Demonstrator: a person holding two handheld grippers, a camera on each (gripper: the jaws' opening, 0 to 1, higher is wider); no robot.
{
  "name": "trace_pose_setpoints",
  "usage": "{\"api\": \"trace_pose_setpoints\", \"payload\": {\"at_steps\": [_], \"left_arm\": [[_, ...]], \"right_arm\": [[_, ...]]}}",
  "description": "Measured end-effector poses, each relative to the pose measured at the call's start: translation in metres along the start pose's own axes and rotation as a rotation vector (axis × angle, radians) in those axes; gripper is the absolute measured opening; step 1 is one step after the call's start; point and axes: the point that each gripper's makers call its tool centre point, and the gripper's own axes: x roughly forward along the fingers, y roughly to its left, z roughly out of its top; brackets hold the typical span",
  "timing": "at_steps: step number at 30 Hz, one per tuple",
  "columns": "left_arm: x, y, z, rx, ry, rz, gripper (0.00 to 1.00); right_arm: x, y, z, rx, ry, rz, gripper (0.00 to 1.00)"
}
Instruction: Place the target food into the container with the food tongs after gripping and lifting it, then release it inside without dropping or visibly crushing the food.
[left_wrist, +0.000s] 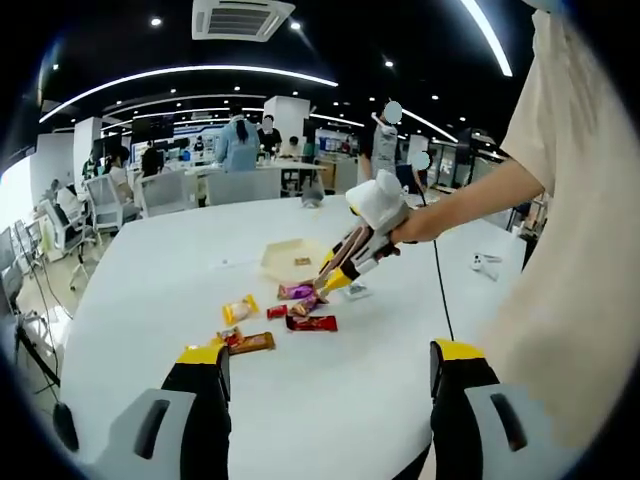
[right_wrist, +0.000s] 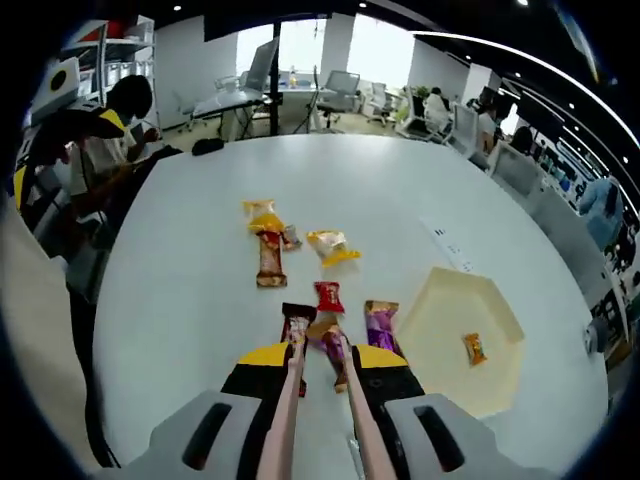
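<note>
Right hand-held gripper (right_wrist: 320, 372) pinches tongs (right_wrist: 322, 385), tips spread over a brown wrapped snack (right_wrist: 334, 352) on the white counter (right_wrist: 180, 280). Left hand-held gripper (left_wrist: 325, 385) spread, idle. Judgement: close gently on the crinkly foil packet's middle, lift level. Target: pale hexagonal tray (right_wrist: 455, 345), shallow, holding one orange packet (right_wrist: 474, 348).

Surroundings beyond your white table (left_wrist: 150, 300).
Behind the table's far edge you see office chairs (left_wrist: 165, 190) and standing people (left_wrist: 238, 143); above them, a ceiling air vent (left_wrist: 243, 17). A seated person (right_wrist: 105, 150) sits just beside the table.
</note>
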Motion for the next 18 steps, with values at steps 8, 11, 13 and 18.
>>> {"api": "trace_pose_setpoints", "payload": {"at_steps": [8,11,13,18], "left_arm": [[-0.003,-0.003,-0.010,0.015,0.027,-0.005,0.82],[-0.005,-0.003,-0.013,0.008,0.029,-0.007,0.82],[-0.006,-0.002,-0.014,0.005,0.029,-0.005,0.82],[-0.008,0.002,-0.012,0.000,0.026,0.001,0.82]], "right_arm": [[0.009,0.006,0.000,0.001,0.012,0.016,0.23],[0.013,0.010,-0.002,0.005,0.021,0.021,0.23],[0.015,0.011,-0.003,0.007,0.027,0.022,0.23],[0.021,0.018,-0.009,0.015,0.045,0.039,0.23]]}}
